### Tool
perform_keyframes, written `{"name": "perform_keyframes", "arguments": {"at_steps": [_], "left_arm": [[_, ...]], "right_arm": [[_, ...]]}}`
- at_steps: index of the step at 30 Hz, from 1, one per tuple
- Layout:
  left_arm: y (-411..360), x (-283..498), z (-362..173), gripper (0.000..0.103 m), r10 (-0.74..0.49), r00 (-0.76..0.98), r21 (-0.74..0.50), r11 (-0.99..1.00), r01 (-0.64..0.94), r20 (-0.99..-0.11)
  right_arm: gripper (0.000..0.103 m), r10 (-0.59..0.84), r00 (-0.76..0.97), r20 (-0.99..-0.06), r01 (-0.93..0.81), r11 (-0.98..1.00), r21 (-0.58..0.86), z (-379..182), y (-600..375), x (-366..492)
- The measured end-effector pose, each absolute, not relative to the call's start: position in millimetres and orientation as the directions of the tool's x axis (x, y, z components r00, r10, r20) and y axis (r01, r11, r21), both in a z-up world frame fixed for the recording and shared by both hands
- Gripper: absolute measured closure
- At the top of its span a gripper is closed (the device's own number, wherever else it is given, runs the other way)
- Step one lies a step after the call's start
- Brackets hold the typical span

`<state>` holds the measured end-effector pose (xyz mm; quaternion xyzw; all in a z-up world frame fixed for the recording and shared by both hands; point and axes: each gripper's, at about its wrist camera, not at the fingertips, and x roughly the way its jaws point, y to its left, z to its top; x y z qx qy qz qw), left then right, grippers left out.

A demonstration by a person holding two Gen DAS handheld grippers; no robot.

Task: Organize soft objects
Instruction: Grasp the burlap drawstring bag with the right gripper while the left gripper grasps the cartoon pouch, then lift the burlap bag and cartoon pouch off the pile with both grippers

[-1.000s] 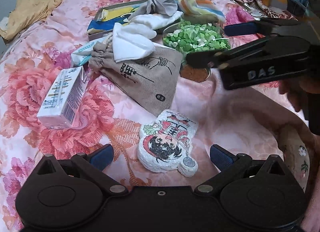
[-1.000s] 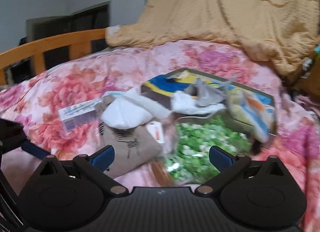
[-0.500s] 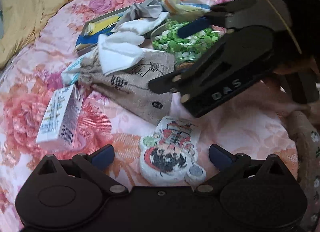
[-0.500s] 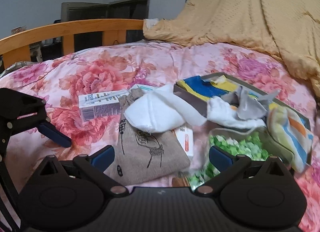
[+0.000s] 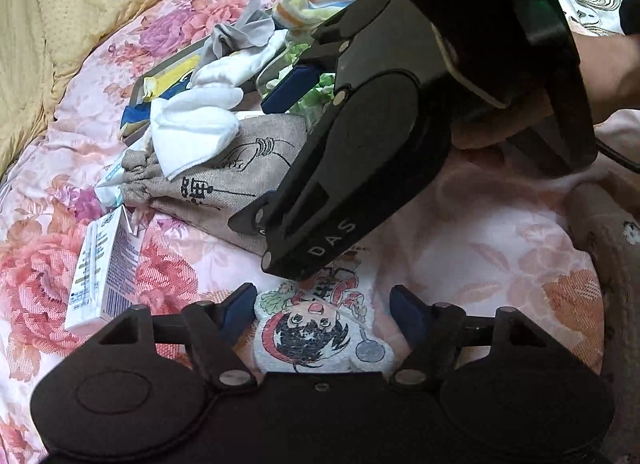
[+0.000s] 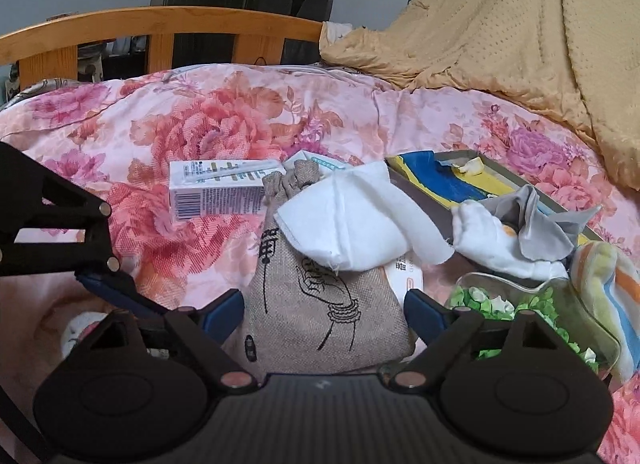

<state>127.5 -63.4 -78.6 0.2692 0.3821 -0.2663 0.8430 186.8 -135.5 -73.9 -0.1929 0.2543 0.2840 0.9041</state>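
Floral pink bedspread covers the bed, with a yellow blanket bunched at its far edge.

Left wrist view: the left hand-held gripper is spread wide, its blue pads either side of a cartoon plush that lies flat on the bedspread, not gripped. The right hand-held gripper, seen from the side and marked DAS, hangs above the plush and over a burlap pouch. A white cloth lies on the pouch's gathered neck. A carton lies to the left, apart from the pouch. Beyond are a tray, a grey cloth and a striped cloth.

Right wrist view: the right hand-held gripper is wide, empty, its pads flanking the pouch bottom end without pinching it. The white cloth overlaps the pouch top. The carton lies just left of the pouch neck. A clear bag of green bits lies at right, the tray behind it. A wooden headboard stands at the far side.
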Motion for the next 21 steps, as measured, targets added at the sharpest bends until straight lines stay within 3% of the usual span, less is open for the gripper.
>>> {"name": "perform_keyframes", "arguments": {"at_steps": [6,8,12,17,21], "left_arm": [[-62.7,125.5,-77.1,0.038,-0.247,0.560,0.242,0.715,0.656,-0.791],[-62.3,125.3,-76.2,0.040,-0.249,0.561,0.239,0.716,0.656,-0.790],[-59.5,125.9,-75.0,0.040,-0.256,0.564,0.231,0.724,0.650,-0.785],[-53.4,128.2,-73.0,0.041,-0.275,0.559,0.198,0.741,0.642,-0.783],[-44.0,134.0,-67.0,0.041,-0.277,0.564,0.135,0.803,0.580,-0.778]], "right_arm": [[0.026,0.392,0.728,-0.562,-0.603,0.756,-0.253,-76.1,-132.0,183.3],[0.041,0.387,0.743,-0.546,-0.595,0.756,-0.274,-76.3,-131.5,179.4],[0.053,0.378,0.758,-0.532,-0.590,0.746,-0.311,-77.7,-132.0,172.3],[0.075,0.398,0.749,-0.529,-0.603,0.741,-0.295,-73.8,-135.1,165.3],[0.079,0.398,0.752,-0.525,-0.589,0.764,-0.264,-65.4,-142.6,156.2]]}}
